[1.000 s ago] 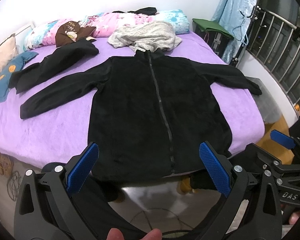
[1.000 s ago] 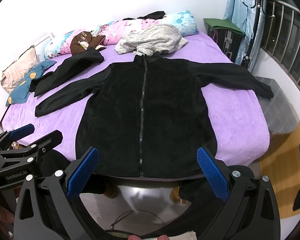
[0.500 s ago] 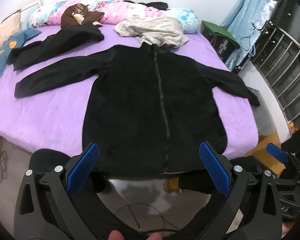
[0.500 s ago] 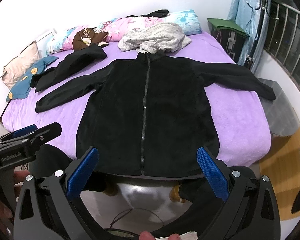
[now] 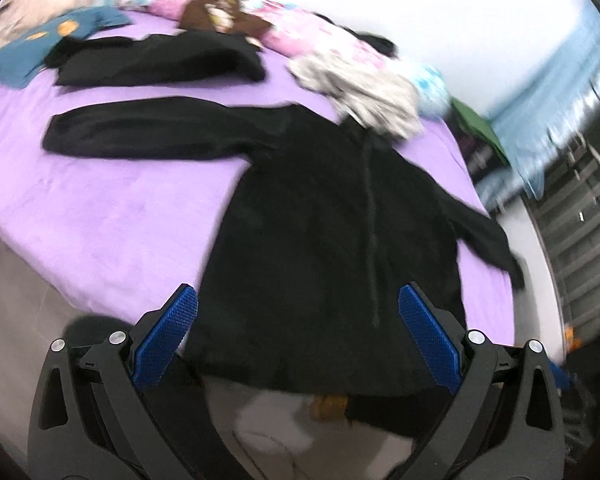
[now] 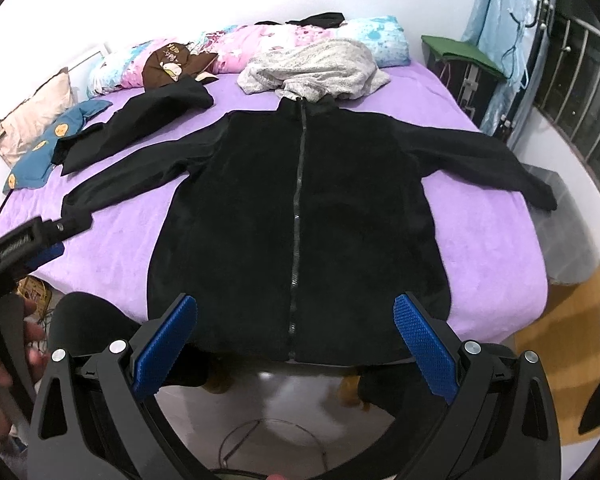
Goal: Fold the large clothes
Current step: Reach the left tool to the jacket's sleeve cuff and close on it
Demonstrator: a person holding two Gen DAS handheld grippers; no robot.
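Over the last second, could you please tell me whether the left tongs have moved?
Yes. In the right wrist view the left tongs now reach further up, overlapping the black jacket cuff on the purple bed; their own view is motion-blurred.

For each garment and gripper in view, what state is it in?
Black zip-front fleece jacket: zipped, spread flat, sleeves out, unfolded.
Grey fuzzy garment: crumpled at the collar.
Second black garment: lying loose, unfolded.
Left gripper: open, empty.
Right gripper: open, empty.
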